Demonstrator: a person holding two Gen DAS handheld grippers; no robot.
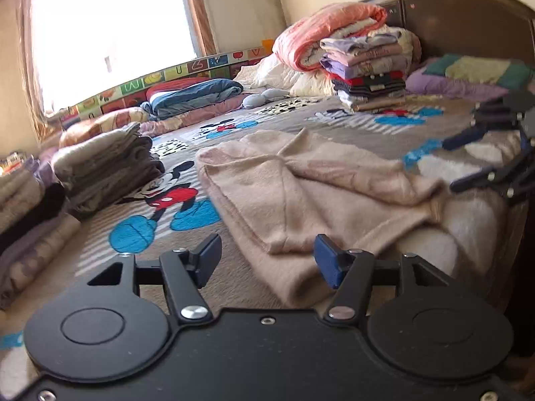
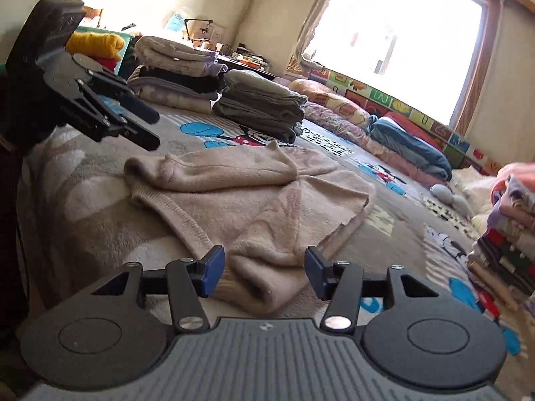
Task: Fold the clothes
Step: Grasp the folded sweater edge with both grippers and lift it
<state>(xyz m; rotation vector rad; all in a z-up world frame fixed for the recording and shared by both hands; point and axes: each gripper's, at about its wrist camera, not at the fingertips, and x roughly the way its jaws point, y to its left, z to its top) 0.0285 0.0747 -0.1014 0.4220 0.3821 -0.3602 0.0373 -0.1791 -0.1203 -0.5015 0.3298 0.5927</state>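
A beige fuzzy sweater [image 1: 301,187] lies partly folded on the Mickey Mouse bedspread [image 1: 160,214]. It also shows in the right wrist view [image 2: 240,193], with a sleeve laid across its body. My left gripper [image 1: 267,264] is open and empty, low over the bed by the sweater's near corner. My right gripper [image 2: 264,269] is open, and a sleeve cuff [image 2: 257,284] lies between its fingers, not pinched. Each gripper shows in the other's view: the right [image 1: 468,163] at the sweater's far side, the left [image 2: 147,127] above its other end.
Stacks of folded clothes stand around the bed: grey ones [image 1: 107,163] on the left, a tall mixed stack [image 1: 364,67] near the brown headboard [image 1: 468,23], and more [image 2: 180,73] by a cluttered desk. Rolled blankets [image 1: 197,93] line the window side.
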